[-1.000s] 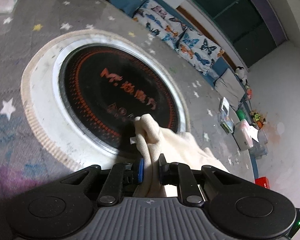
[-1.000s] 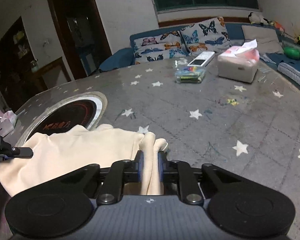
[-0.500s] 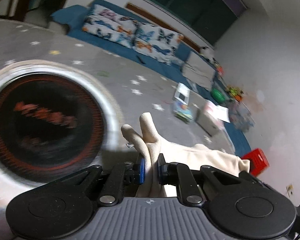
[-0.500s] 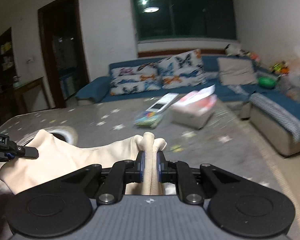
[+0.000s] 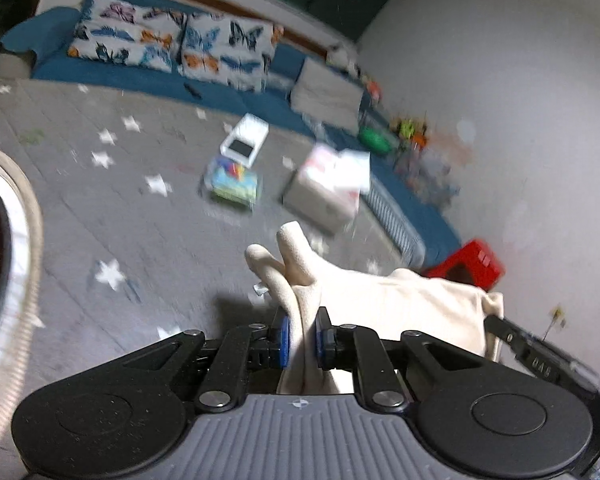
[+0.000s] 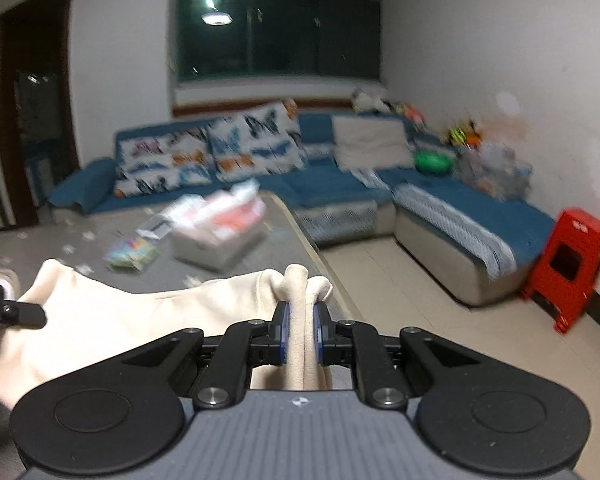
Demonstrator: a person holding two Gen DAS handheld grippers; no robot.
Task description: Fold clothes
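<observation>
Your worktop (image 5: 148, 216) is covered in grey cloth with white stars, with a round hob ring (image 5: 16, 240) set into it at the left. A tissue box (image 5: 324, 188), a small plastic case (image 5: 234, 180) and a white remote (image 5: 246, 142) sit at its far side. Behind runs a blue sofa (image 6: 340, 184) with butterfly cushions (image 6: 256, 144), a dark window (image 6: 276, 36) above it, and a red stool (image 6: 568, 268) on the tiled floor.

Your left claw (image 5: 300, 342) and right claw (image 6: 300, 338) each pinch a bunched edge of the cream garment (image 6: 132, 320), which hangs stretched between them above the worktop.

A second ago the garment was low beside the hob; now both views have swung towards the sofa.
</observation>
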